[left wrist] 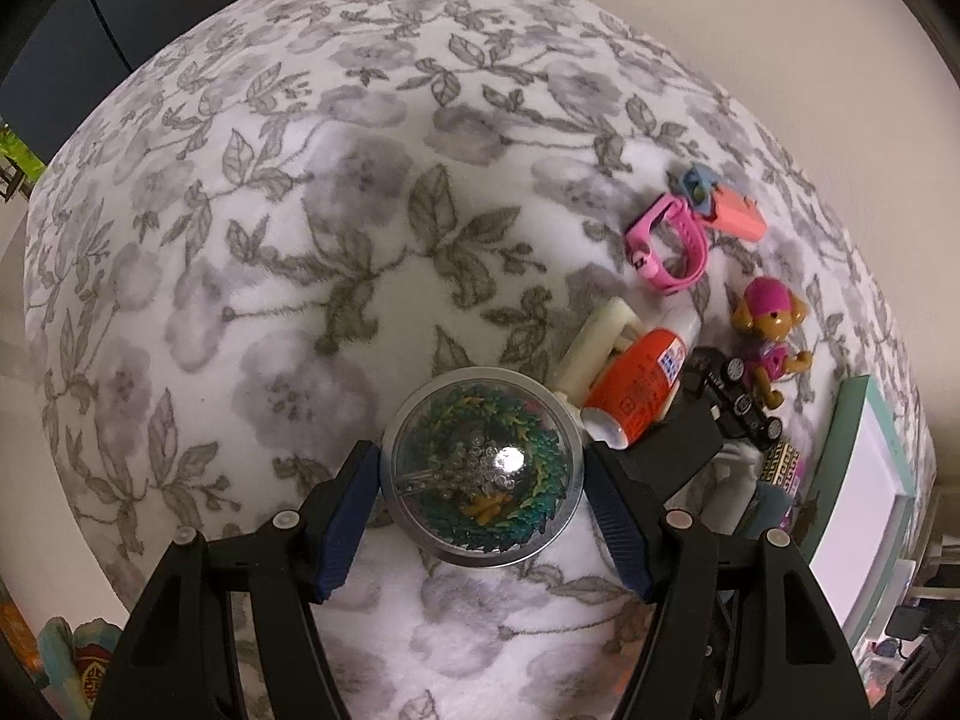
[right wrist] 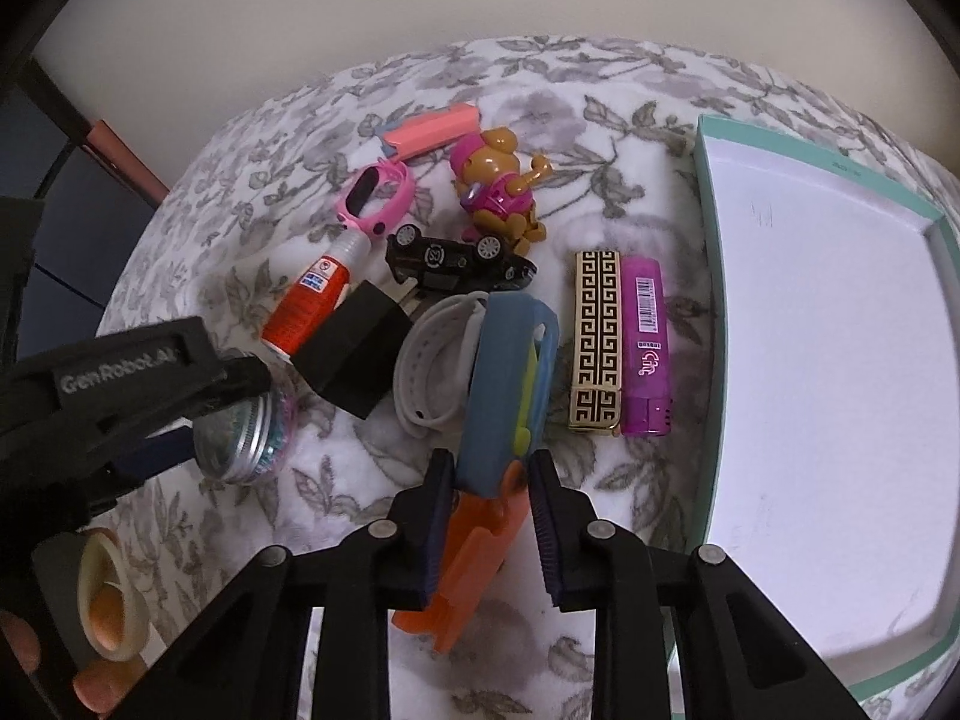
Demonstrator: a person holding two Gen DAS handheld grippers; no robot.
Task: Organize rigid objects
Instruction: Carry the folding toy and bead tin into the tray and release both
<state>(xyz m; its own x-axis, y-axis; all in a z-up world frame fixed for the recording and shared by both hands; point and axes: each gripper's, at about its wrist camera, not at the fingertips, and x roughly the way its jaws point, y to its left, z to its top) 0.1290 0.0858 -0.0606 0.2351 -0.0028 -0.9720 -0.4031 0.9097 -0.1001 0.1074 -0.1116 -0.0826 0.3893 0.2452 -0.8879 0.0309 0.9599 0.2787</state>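
Two grippers are at work over the floral blanket (right wrist: 630, 468). The left gripper (left wrist: 483, 480) is spread wide around a domed tin (left wrist: 483, 468), pads at its rim, so it pinches the tin. The right gripper (right wrist: 487, 492) is pressed in on a blue-and-orange cutter (right wrist: 498, 396) lying mid-blanket, just left of two lighters. A white tray (right wrist: 840, 360) sits at the blanket's right edge. To do the step well, the right should keep its squeeze square on the cutter's narrow body, lift straight up clear of the white band (right wrist: 432, 354) beside it, then carry it toward the tray, likely its goal.

Two lighters (right wrist: 621, 345), two watches (right wrist: 378, 201), one toy car (right wrist: 459, 261).
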